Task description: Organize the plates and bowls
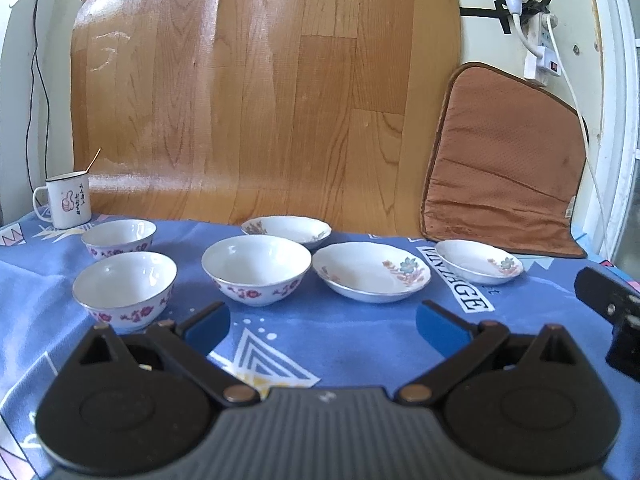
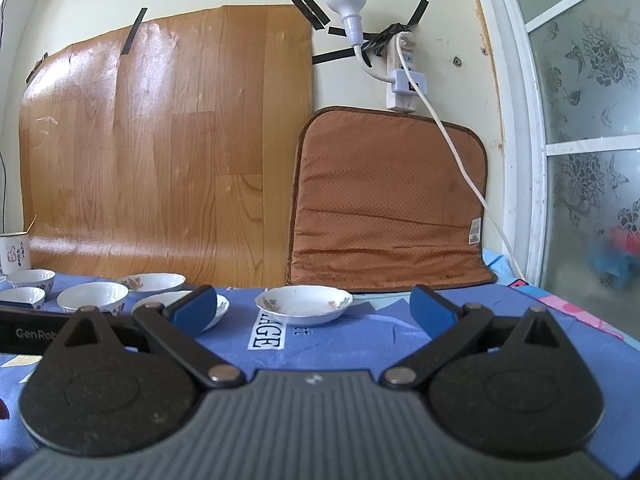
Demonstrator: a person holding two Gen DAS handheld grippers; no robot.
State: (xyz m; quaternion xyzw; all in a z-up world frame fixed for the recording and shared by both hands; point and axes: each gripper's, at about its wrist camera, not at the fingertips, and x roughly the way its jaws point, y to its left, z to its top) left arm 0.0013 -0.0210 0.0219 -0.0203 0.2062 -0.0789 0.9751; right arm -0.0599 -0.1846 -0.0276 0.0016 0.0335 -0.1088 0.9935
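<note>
- Left gripper (image 1: 322,322): jaws wide, holding nothing, above the blue-clothed bench (image 1: 348,344).
- Right gripper (image 2: 314,310): jaws wide, holding nothing.
- Three bowls (image 1: 256,274) sit left; three plates (image 1: 370,272) right, apart.

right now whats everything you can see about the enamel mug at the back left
The enamel mug is white with a dark rim, a loop handle on its left, a pink gourd-like drawing and dark Chinese characters. It stands upright at the blue tablecloth's far-left corner, against the wood-pattern sheet. A thin stick pokes out. Nothing grips it.
</note>
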